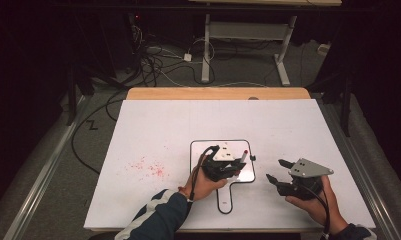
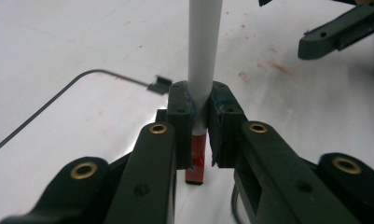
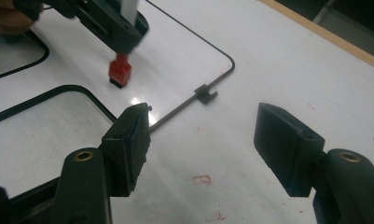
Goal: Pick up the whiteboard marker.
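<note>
A white marker (image 2: 202, 51) with a red end (image 2: 196, 163) stands upright between the jaws of my left gripper (image 2: 201, 116), which is shut on its barrel. In the high view the left gripper (image 1: 236, 167) holds the marker (image 1: 244, 156) over a small black-rimmed whiteboard (image 1: 195, 145) with a handle. The red end (image 3: 120, 70) points down, close above the whiteboard (image 3: 184, 56); I cannot tell whether it touches. My right gripper (image 3: 203, 135) hovers open and empty just right of the board's edge, and appears as the right gripper (image 1: 275, 170) in the high view.
The board lies on a white table sheet (image 1: 288, 125) with red ink specks (image 1: 150, 167) to its left. A small black clip (image 3: 206, 93) sits on the board's rim. A wooden table edge (image 1: 218, 93) runs along the back, and cables lie on the floor (image 1: 153, 60) beyond.
</note>
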The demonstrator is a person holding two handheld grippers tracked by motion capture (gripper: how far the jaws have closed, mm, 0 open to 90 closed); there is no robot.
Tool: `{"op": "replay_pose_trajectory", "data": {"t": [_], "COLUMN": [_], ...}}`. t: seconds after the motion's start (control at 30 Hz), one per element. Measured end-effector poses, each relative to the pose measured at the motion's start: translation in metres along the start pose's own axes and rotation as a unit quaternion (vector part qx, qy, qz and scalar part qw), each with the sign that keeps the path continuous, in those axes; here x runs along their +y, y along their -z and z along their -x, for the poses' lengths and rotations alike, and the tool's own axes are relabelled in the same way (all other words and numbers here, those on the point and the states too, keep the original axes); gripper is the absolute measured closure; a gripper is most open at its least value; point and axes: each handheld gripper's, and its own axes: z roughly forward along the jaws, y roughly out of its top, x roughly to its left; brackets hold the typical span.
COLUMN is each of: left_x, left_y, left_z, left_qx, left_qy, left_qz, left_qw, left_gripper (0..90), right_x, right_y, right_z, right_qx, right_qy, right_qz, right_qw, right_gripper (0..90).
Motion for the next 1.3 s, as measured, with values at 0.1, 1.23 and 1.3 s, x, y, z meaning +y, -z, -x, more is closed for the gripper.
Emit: {"op": "replay_pose_trajectory", "data": {"t": [0.1,1.23,1.3], "left_x": [-0.007,0.0,0.0], "left_y": [0.01,0.017,0.016], "left_z": [-0.004,0.017,0.02], "left_qx": [0.003,-0.022,-0.018], "left_qy": [0.009,-0.017,-0.026], "left_qz": [0.004,0.027,0.021], "left_qw": [1.0,0.9992,0.9993], "left_gripper": [78.8,78.6,78.6], "right_x": [0.0,0.011,0.014], "right_y": [-0.001,-0.002,0.001], "right_z": [-0.001,-0.003,-0.006], "right_qx": [0.001,0.038,0.054], "right_qy": [0.002,-0.019,-0.016], "right_qz": [-0.002,0.06,0.072], "right_qw": [1.0,0.9973,0.9959], "right_gripper": [36.6,37.4,38.6]}}
